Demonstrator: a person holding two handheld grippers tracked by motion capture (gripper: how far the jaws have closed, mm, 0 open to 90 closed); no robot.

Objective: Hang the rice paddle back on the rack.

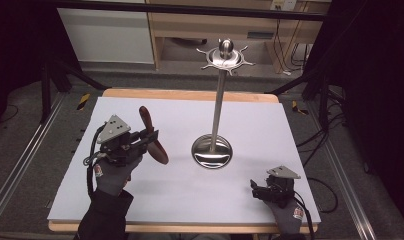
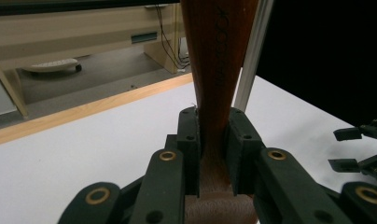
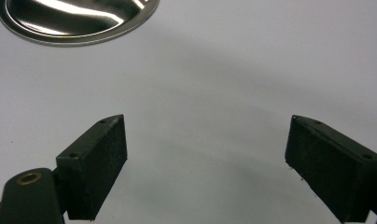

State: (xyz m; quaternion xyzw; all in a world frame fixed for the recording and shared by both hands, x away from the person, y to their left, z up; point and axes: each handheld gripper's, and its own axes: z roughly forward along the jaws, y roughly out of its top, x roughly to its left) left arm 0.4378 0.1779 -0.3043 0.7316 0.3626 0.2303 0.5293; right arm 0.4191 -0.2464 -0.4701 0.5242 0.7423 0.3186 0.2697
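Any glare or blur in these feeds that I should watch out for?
High view: bright highlights on the metal stand, dark surroundings. Left gripper view: the wooden utensil clamped in the left gripper looks soft up close. Right gripper view: strong glare on the stand's base; soft shadows under the open right gripper.

1. A wooden table [image 1: 190, 94] carries a white sheet [image 1: 180, 195] over nearly all of its top — bare wood shows at the far edge.
2. A metal stand [image 1: 212, 151] rests on the sheet, right of centre — round base, upright pole.
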